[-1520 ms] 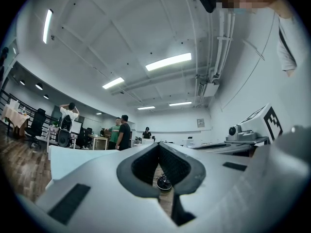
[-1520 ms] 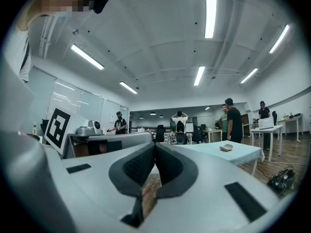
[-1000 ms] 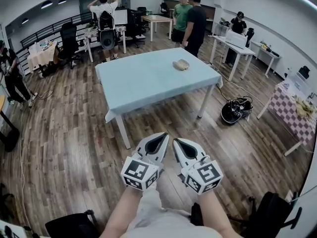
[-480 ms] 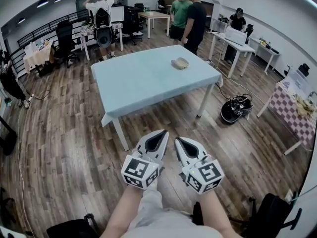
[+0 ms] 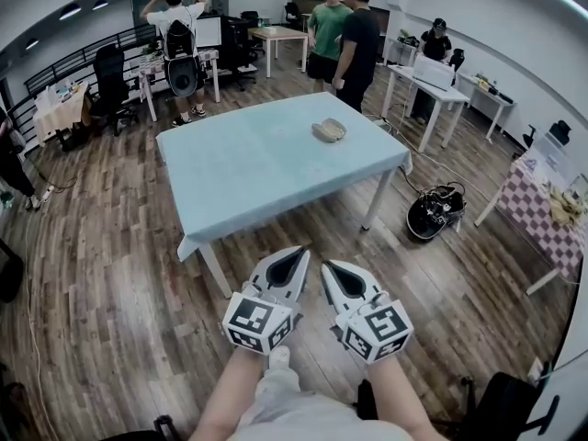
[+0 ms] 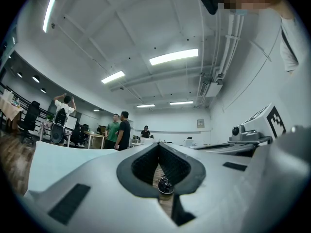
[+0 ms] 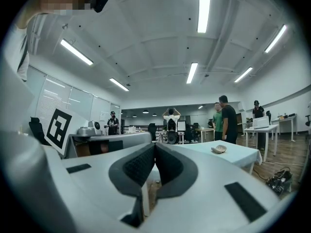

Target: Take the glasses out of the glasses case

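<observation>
So the table point(image 5: 257, 168) sits closer and lower in the head view than a second ago. Looks like the person's just walking up to it, so I'd say the task hasn't really started yet. The left gripper point(image 5: 296, 257) and right gripper point(image 5: 333, 269) are side by side, both closed up with nothing in them. The case point(image 5: 329, 130) lies on the table's far right part, around 12 o'clock from the fingertips and well apart.

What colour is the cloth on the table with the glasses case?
Plain pale blue, no pattern; the tablecloth shows best in the head view.
</observation>
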Action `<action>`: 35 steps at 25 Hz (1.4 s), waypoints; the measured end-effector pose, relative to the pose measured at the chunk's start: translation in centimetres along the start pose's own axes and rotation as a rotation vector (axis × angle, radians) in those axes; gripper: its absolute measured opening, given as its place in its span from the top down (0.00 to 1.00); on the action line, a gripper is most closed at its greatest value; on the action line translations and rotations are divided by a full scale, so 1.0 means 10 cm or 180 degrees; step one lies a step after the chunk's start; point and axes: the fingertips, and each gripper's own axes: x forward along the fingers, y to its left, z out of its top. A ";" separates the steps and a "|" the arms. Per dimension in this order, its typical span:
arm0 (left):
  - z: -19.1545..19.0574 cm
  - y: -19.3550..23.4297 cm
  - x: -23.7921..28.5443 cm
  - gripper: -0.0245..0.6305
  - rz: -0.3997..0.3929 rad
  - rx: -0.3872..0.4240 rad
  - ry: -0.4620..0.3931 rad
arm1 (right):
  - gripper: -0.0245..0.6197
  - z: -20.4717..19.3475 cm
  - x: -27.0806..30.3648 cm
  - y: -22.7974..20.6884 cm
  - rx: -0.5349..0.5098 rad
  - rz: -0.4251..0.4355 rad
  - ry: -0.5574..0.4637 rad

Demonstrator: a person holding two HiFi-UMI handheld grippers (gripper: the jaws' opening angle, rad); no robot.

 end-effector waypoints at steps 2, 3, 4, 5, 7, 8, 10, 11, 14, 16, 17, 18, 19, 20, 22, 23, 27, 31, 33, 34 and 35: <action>-0.02 0.12 0.12 0.95 -0.0010 -0.0014 0.0003 | 0.95 -0.01 0.13 -0.09 -0.0003 -0.0008 0.0010; -0.03 0.18 0.17 0.95 -0.0017 -0.0024 0.0007 | 0.95 -0.02 0.20 -0.14 0.0003 -0.0015 0.0012; -0.04 0.24 0.23 0.95 -0.0024 -0.0032 0.0013 | 0.95 -0.02 0.27 -0.19 0.0011 -0.0023 0.0013; -0.05 0.30 0.29 0.95 -0.0034 -0.0038 0.0022 | 0.95 -0.02 0.34 -0.23 0.0022 -0.0032 0.0013; -0.05 0.40 0.41 0.95 -0.0064 -0.0045 0.0045 | 0.95 0.00 0.46 -0.33 0.0042 -0.0052 0.0013; -0.05 0.44 0.48 0.95 -0.0081 -0.0045 0.0057 | 0.95 0.01 0.52 -0.38 0.0050 -0.0064 0.0015; -0.05 0.52 0.59 0.95 -0.0108 -0.0044 0.0073 | 0.95 0.01 0.62 -0.47 0.0065 -0.0086 0.0021; -0.05 0.56 0.64 0.95 -0.0119 -0.0044 0.0078 | 0.95 0.01 0.67 -0.51 0.0071 -0.0095 0.0026; -0.09 0.70 0.76 0.95 -0.0151 -0.0044 0.0095 | 0.95 -0.02 0.84 -0.63 0.0086 -0.0122 0.0045; -0.12 0.80 0.84 0.95 -0.0169 -0.0038 0.0113 | 0.95 -0.04 0.95 -0.69 0.0088 -0.0133 0.0051; -0.13 0.86 0.88 0.95 -0.0178 -0.0034 0.0121 | 0.95 -0.04 1.02 -0.73 0.0087 -0.0135 0.0052; -0.14 0.91 0.93 0.95 -0.0187 -0.0031 0.0127 | 0.95 -0.05 1.08 -0.76 0.0084 -0.0136 0.0053; -0.14 0.97 0.97 0.95 -0.0198 -0.0030 0.0131 | 0.95 -0.05 1.15 -0.79 0.0080 -0.0139 0.0054; -0.15 1.03 1.02 0.95 -0.0211 -0.0029 0.0133 | 0.95 -0.05 1.22 -0.82 0.0076 -0.0144 0.0055; -0.15 1.13 1.11 0.95 -0.0243 -0.0026 0.0130 | 0.95 -0.05 1.34 -0.87 0.0065 -0.0161 0.0056; -0.14 1.17 1.16 0.95 -0.0258 -0.0025 0.0125 | 0.95 -0.05 1.39 -0.90 0.0058 -0.0170 0.0058; -0.13 1.30 1.35 0.95 -0.0322 -0.0026 0.0113 | 0.95 -0.04 1.56 -1.04 0.0031 -0.0202 0.0082; -0.16 1.36 1.49 0.95 -0.0393 -0.0023 0.0128 | 0.95 -0.02 1.66 -1.19 0.0020 -0.0293 0.0065; -0.18 1.39 1.55 0.95 -0.0421 -0.0026 0.0136 | 0.95 -0.01 1.69 -1.27 0.0043 -0.0377 0.0031; -0.19 1.40 1.58 0.95 -0.0435 -0.0025 0.0139 | 0.95 0.00 1.70 -1.31 0.0066 -0.0412 0.0014; -0.19 1.41 1.60 0.95 -0.0448 -0.0024 0.0142 | 0.95 0.01 1.71 -1.34 0.0087 -0.0438 0.0001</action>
